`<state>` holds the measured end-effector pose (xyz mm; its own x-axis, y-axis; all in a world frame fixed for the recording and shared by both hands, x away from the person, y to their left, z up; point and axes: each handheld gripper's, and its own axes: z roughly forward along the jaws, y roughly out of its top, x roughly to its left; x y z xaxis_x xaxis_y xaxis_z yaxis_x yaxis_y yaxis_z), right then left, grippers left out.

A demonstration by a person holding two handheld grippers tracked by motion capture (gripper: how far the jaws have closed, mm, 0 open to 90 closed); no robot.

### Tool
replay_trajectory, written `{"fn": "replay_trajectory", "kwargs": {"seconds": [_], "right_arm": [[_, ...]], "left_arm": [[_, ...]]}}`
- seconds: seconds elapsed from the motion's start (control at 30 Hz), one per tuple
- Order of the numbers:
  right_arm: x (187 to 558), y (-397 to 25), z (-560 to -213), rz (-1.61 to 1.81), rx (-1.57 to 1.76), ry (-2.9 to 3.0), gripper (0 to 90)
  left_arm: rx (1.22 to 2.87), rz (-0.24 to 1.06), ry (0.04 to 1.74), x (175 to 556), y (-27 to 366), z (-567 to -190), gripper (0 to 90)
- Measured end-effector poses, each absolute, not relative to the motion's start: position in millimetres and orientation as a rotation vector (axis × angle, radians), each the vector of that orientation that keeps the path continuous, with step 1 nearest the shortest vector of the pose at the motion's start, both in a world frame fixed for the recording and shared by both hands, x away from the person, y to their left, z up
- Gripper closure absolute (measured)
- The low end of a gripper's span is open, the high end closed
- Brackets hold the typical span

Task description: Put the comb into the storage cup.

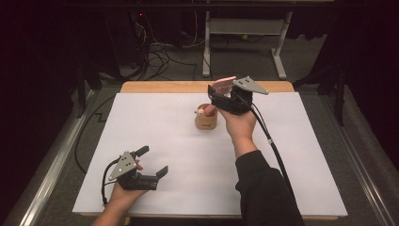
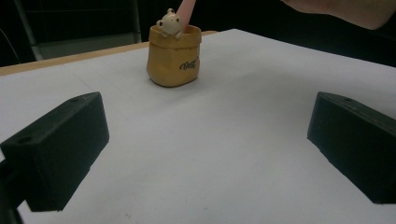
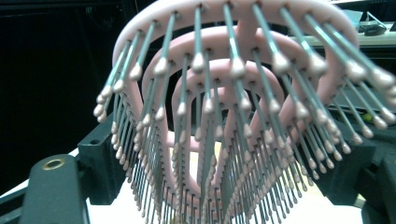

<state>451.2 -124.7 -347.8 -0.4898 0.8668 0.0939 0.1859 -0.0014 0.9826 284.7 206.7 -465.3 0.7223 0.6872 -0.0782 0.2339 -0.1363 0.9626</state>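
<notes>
The right hand-held gripper (image 1: 225,94) is up at about 12 o'clock on the worktop (image 1: 179,155), above and just beside the small yellow-brown cup (image 1: 206,121). Its jaws are closed on a pink hairbrush (image 1: 225,84), with the head clamped between them. In the right gripper view the brush head (image 3: 233,93) sits right in front of the camera: a vented pink frame with rows of thin metal pins, each tipped with a small ball. The handle (image 2: 186,16) points down into the cup, next to a little bear figure (image 2: 169,23) on the rim. How deep it sits I cannot tell. The left hand-held gripper (image 1: 150,162) is at about 7 o'clock, low over the white sheet, with its jaws wide apart and nothing held, well apart from the cup. As a judgement, the brush is light, and its plastic frame is stiff but open, so it should tolerate only moderate squeeze. The pins are springy and bend sideways, which makes them a poor bite; the pink ribs or the handle are better. The smooth plastic may slip or pivot in flat jaws. The cup looks small and light, with a glazed, slick-looking wall, and a tilted handle pressing on the rim could tip it. It may need steadying by its wall.
</notes>
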Motion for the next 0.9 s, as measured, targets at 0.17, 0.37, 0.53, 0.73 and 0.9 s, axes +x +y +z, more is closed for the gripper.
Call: {"fn": "replay_trajectory", "kwargs": {"seconds": [0.17, 0.37, 0.53, 0.73, 0.9], "right_arm": [[453.7, -122.7, -351.6, 1.518, 1.097, 1.715, 20.0], [457.7, -120.5, -357.8, 1.517, 1.104, 1.726, 20.0], [461.1, -117.7, -363.4, 1.522, 1.114, 1.739, 19.9], [463.5, -115.1, -367.3, 1.533, 1.124, 1.743, 19.9], [464.7, -113.1, -370.0, 1.53, 1.126, 1.748, 19.9]], "left_arm": [[1.699, 0.459, 0.742, 284.5, 206.4, -465.5, 0.0], [1.698, 0.457, 0.745, 285.3, 207.5, -465.7, 0.0], [1.7, 0.454, 0.747, 285.5, 207.9, -466.2, 0.0], [1.703, 0.453, 0.747, 286.1, 208.0, -466.6, 0.0], [1.702, 0.452, 0.747, 286.0, 208.0, -466.6, 0.0]]}}
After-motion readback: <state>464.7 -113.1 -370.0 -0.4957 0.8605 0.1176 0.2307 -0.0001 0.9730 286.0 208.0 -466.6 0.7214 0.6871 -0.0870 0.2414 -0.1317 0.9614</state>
